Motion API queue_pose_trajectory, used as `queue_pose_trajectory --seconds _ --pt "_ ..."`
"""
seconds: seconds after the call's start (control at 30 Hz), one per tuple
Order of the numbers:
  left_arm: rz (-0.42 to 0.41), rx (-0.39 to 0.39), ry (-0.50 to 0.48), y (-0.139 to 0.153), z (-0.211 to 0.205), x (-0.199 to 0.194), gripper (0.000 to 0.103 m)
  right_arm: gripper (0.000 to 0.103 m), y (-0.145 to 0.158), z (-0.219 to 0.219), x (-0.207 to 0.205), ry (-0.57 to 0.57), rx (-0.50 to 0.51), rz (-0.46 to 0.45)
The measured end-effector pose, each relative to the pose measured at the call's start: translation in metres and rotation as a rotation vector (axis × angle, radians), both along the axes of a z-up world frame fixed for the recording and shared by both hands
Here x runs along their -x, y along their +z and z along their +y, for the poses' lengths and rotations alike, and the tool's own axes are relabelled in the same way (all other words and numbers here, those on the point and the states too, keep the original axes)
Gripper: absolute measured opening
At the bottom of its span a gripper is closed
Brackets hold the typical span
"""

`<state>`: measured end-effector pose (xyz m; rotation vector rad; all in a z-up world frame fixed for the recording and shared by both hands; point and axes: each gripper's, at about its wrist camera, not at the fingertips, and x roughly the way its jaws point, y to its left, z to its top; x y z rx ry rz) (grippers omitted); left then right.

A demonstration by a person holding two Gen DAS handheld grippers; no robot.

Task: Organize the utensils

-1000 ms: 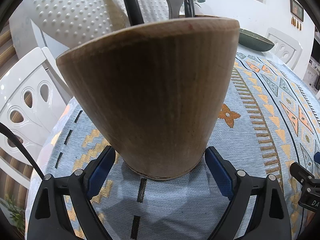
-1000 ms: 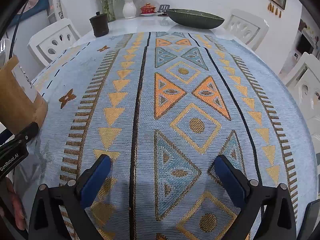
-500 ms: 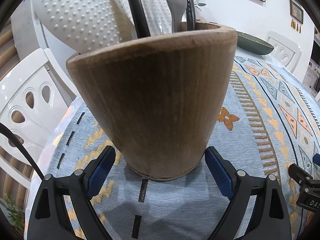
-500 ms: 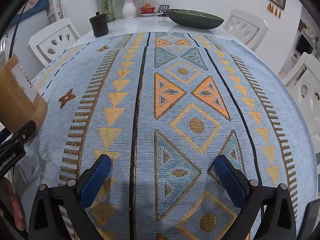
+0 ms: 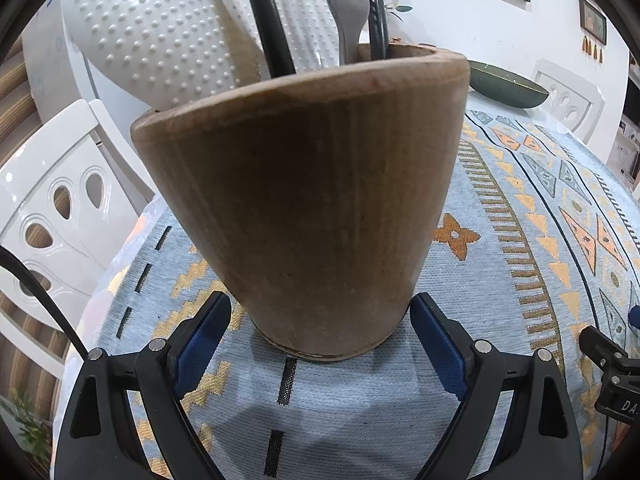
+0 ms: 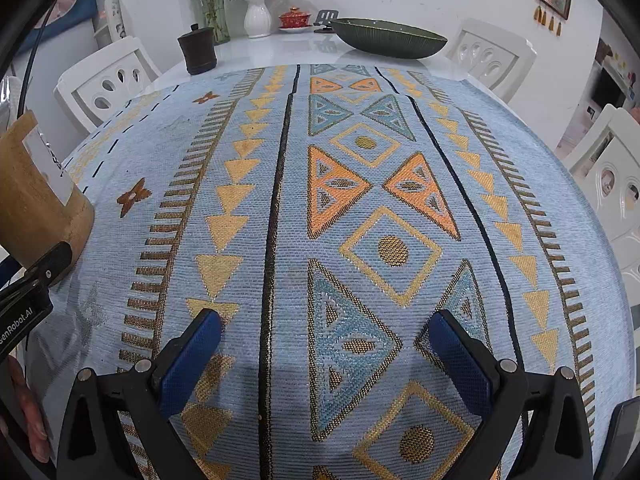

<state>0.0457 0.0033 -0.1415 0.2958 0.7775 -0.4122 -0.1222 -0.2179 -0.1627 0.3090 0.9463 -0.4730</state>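
The left gripper (image 5: 320, 328) has its fingers spread wide on either side of the foot of a wooden holder (image 5: 312, 208). The blue pads (image 5: 200, 340) stand just beside the holder's base, and a thin gap shows on each side, so they do not press on it. The holder stands upright on the patterned cloth (image 5: 500, 280) that covers the surface, straight ahead of the fingers. Out of its mouth rise white dimpled utensils (image 5: 160, 40) and two dark handles (image 5: 268, 20).

The right gripper (image 6: 324, 344) has its fingers wide apart with only the cloth between them. The holder lies far to their left, at the edge of that view. Well beyond the fingertips, on the bare white part of the surface, sit a dark green bowl (image 6: 388, 38), a small dark lidded pot (image 6: 197, 50) and a white vase (image 6: 257, 20) with flowers.
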Motion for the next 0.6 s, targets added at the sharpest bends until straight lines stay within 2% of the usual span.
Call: queue_pose_trajectory --seconds 0.6 --pt "-0.009 0.015 0.000 0.0024 0.0016 0.0000 0.091 0.103 0.0001 -0.0004 0.0002 0.001 -0.003 -0.002"
